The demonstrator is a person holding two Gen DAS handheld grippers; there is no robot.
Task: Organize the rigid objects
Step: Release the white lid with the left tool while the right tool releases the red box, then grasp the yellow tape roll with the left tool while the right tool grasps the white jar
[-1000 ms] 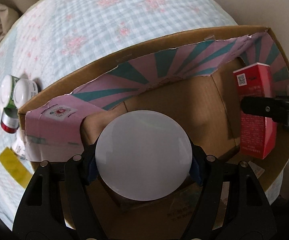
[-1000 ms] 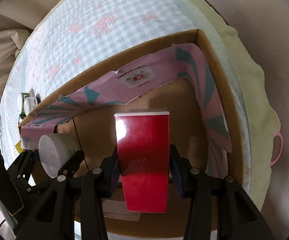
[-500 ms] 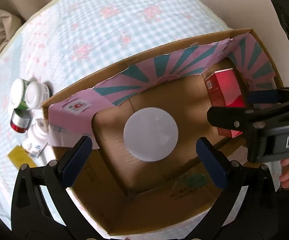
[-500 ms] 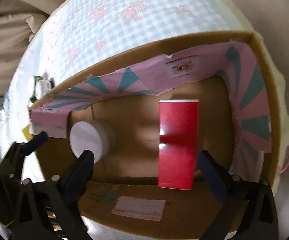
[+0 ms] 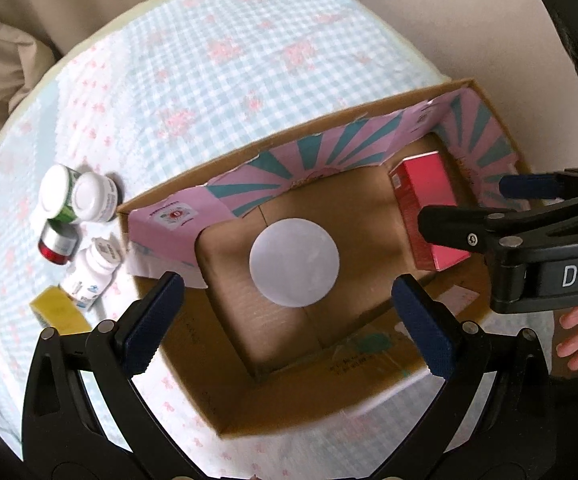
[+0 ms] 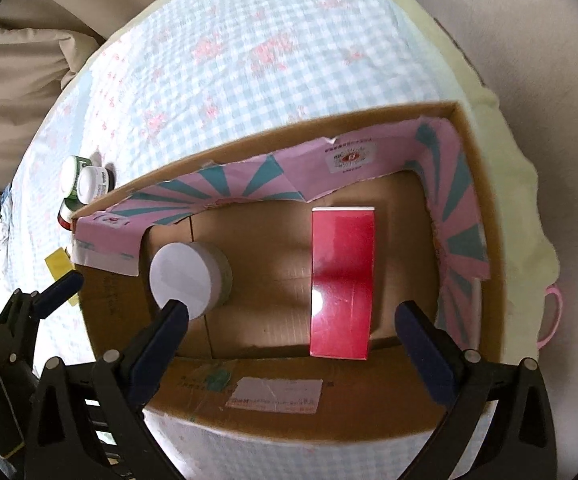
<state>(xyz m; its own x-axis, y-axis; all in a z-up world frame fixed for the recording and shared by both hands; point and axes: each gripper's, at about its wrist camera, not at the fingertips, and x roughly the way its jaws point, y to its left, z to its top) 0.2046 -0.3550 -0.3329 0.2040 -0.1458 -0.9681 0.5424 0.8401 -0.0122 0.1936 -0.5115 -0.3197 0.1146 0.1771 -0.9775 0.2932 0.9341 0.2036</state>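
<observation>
A cardboard box [image 5: 321, 396] [image 6: 373, 404] with a pink and teal paper lining sits on a checked cloth. Inside it stand a round jar with a white lid [image 5: 294, 262] [image 6: 183, 276] on the left and a red carton [image 5: 429, 208] [image 6: 343, 280] lying flat on the right. My left gripper [image 5: 289, 320] hangs open above the jar, touching nothing. Above the red carton my right gripper [image 6: 291, 340] is open as well, and it shows from the side in the left wrist view [image 5: 501, 204].
Left of the box on the cloth [image 5: 217, 80] stand several small jars and bottles: two white-lidded jars [image 5: 75, 196] [image 6: 85, 180], a red-based jar [image 5: 57, 244], a white pill bottle [image 5: 93, 272] and a yellow packet [image 5: 59, 312]. A pink loop [image 6: 551, 316] lies right of the box.
Both grippers let go: the left released the white-lidded jar, the right the red carton. Both opened wide and rose, so the box looks smaller and further below.
</observation>
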